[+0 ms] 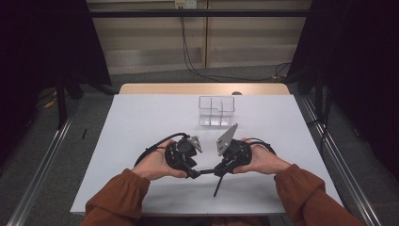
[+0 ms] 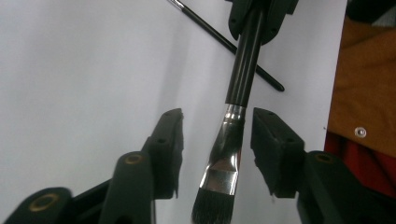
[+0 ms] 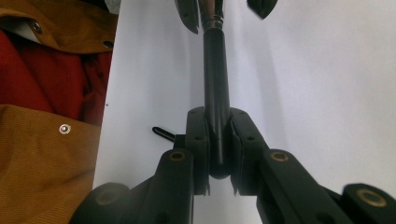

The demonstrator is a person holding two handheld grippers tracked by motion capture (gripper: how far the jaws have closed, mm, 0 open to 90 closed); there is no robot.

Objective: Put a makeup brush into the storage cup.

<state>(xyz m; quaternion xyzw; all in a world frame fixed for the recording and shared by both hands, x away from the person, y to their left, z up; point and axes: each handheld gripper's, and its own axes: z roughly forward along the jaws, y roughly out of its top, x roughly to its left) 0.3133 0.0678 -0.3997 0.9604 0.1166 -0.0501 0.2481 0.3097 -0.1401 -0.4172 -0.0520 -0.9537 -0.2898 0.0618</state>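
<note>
A flat paintbrush (image 2: 243, 65) with a black handle, silver ferrule and dark bristles hangs level between my two grippers near the table's front edge. My right gripper (image 3: 218, 112) is shut on the black handle (image 3: 215, 74). My left gripper (image 2: 218, 116) stands open around the ferrule (image 2: 224, 158), with a gap on each side between pads and metal. In the high view the left gripper (image 1: 194, 173) and right gripper (image 1: 221, 168) face each other, with the brush (image 1: 207, 171) bridging them. A second, thin black brush (image 1: 217, 187) lies on the white table (image 1: 141, 122) under the right gripper.
A clear plastic container (image 1: 216, 111) with dividers stands at the middle back of the table. The thin brush (image 2: 210, 32) runs diagonally across the table behind the held one. Orange sleeves come in from the bottom; the table's front edge is close behind the grippers.
</note>
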